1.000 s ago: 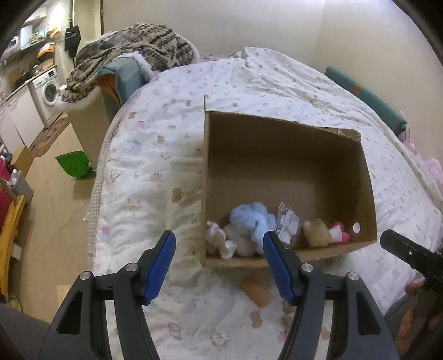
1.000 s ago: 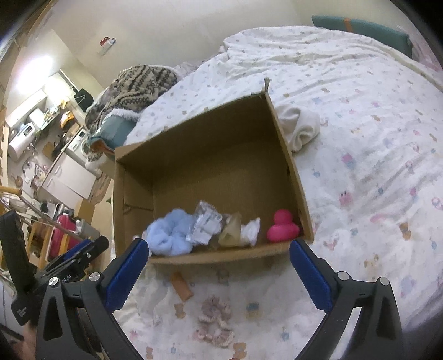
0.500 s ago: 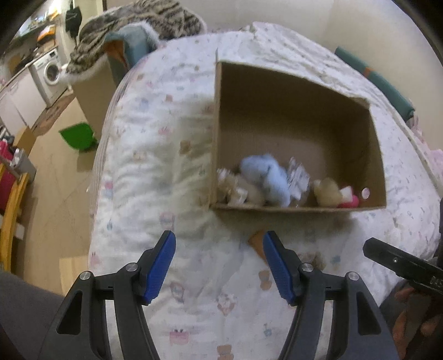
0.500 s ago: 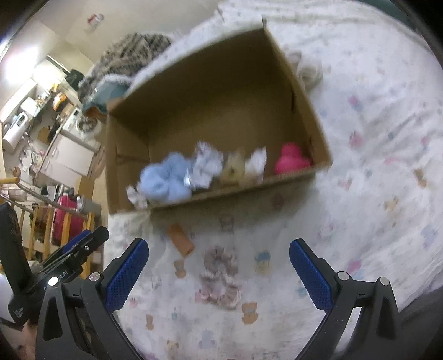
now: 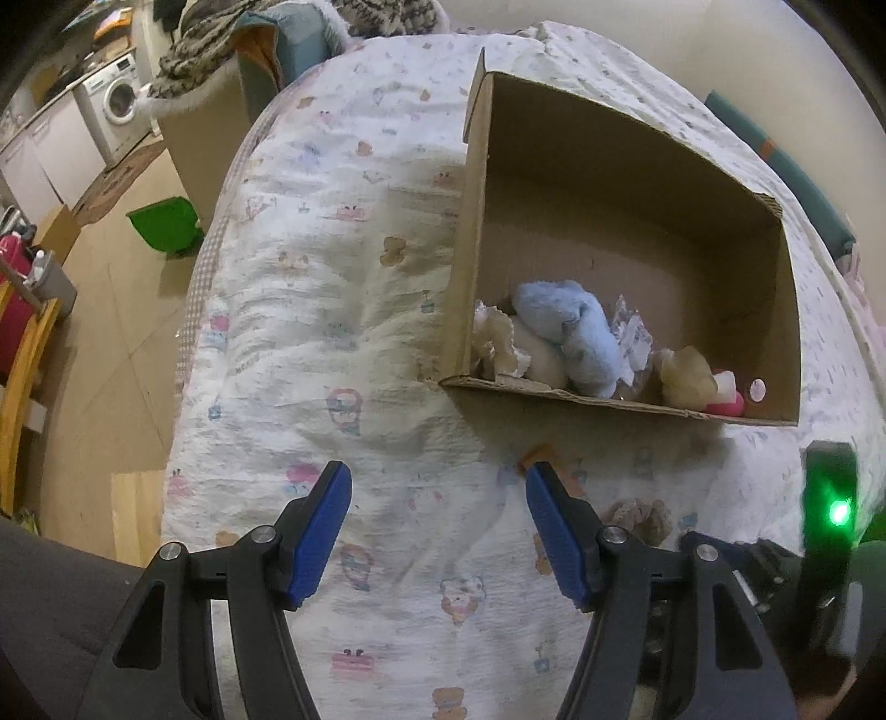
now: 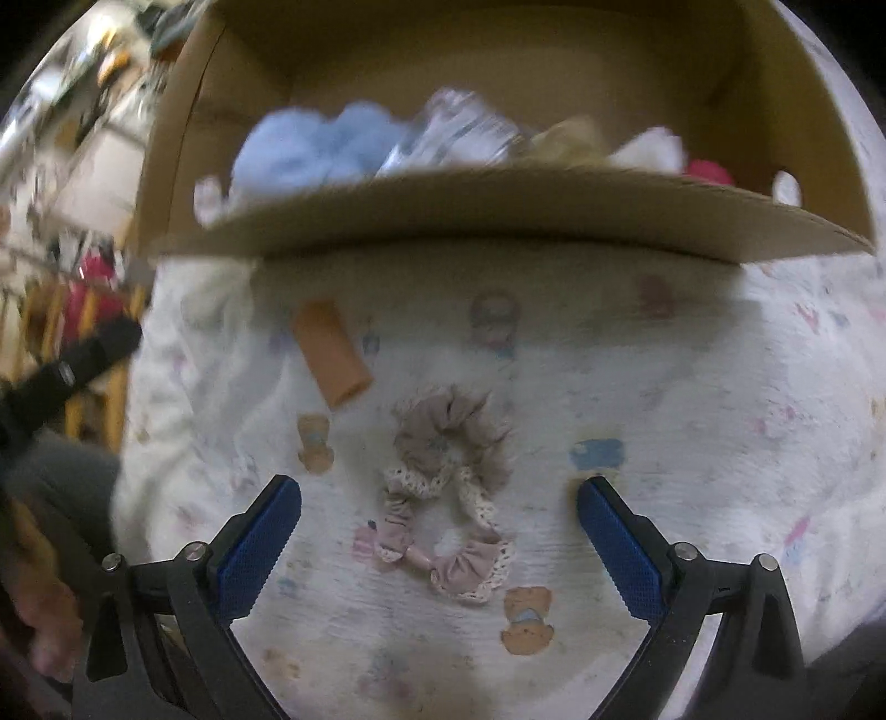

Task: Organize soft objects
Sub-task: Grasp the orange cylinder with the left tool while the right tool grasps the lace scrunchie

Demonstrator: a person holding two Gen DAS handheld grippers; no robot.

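Observation:
A cardboard box [image 5: 736,221] lies on the bed and holds a pale blue plush [image 5: 576,327], a clear wrapper, a tan soft toy [image 5: 686,371] and a pink one. On the quilt in front of the box lie a beige lace scrunchie [image 6: 443,471] and an orange block [image 6: 330,351]. My right gripper [image 6: 437,531] is open, low over the quilt, with the scrunchie between its blue fingers. My left gripper [image 5: 437,520] is open and empty above the quilt left of the scrunchie [image 5: 637,515].
The box's near wall [image 6: 498,216] stands just beyond the scrunchie. The bed's left edge drops to a wooden floor with a green bin [image 5: 163,227], a washing machine [image 5: 119,105] and a yellow chair [image 5: 22,354]. A blanket pile [image 5: 266,33] lies at the far end.
Both grippers have pulled back from the box and dropped toward the quilt. The right gripper has come down around the scrunchie. Both stay open.

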